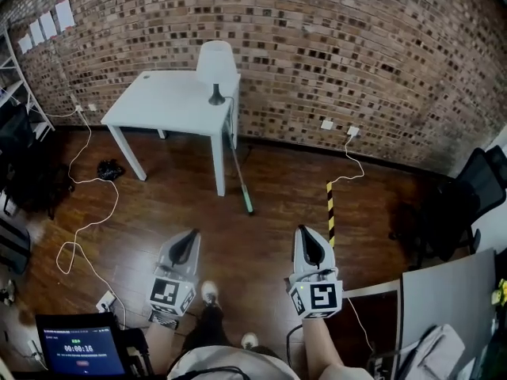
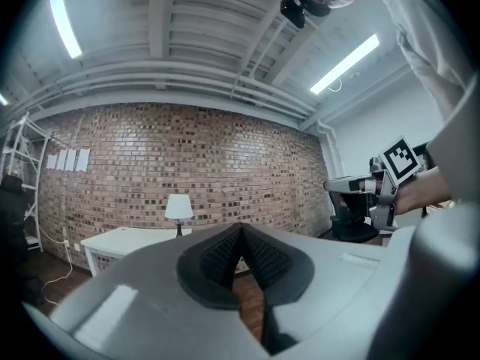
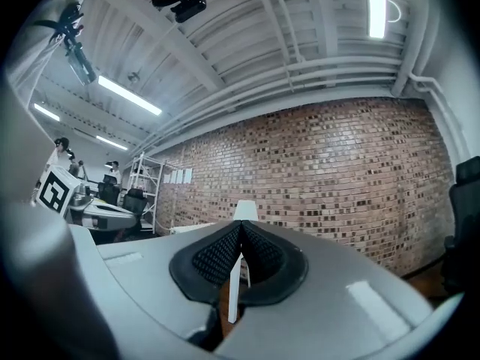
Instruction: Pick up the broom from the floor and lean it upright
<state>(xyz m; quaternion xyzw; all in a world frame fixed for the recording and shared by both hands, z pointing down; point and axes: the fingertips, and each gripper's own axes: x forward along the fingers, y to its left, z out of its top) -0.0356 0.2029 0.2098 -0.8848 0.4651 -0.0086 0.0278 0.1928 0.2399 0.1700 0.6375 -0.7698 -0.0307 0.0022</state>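
Head view: left gripper [image 1: 190, 236] and right gripper [image 1: 305, 232] are level, side by side, aimed at the table [image 1: 158, 101]. The broom [image 1: 240, 176] leans on the table's right edge, with open floor [image 1: 238, 244] between.
Left gripper view: jaws closed, nothing held.
Right gripper view: same.

right hand-held gripper [image 3: 241, 227]: jaws together | ahead: brick wall [image 3: 337, 171], white lamp [image 3: 245, 209] | left: white shelving [image 3: 146, 190]

Loft-style office — brick wall [image 1: 356, 46], 1 white table [image 1: 162, 97], desk chair [image 1: 467, 200], metal shelving [image 3: 144, 193].
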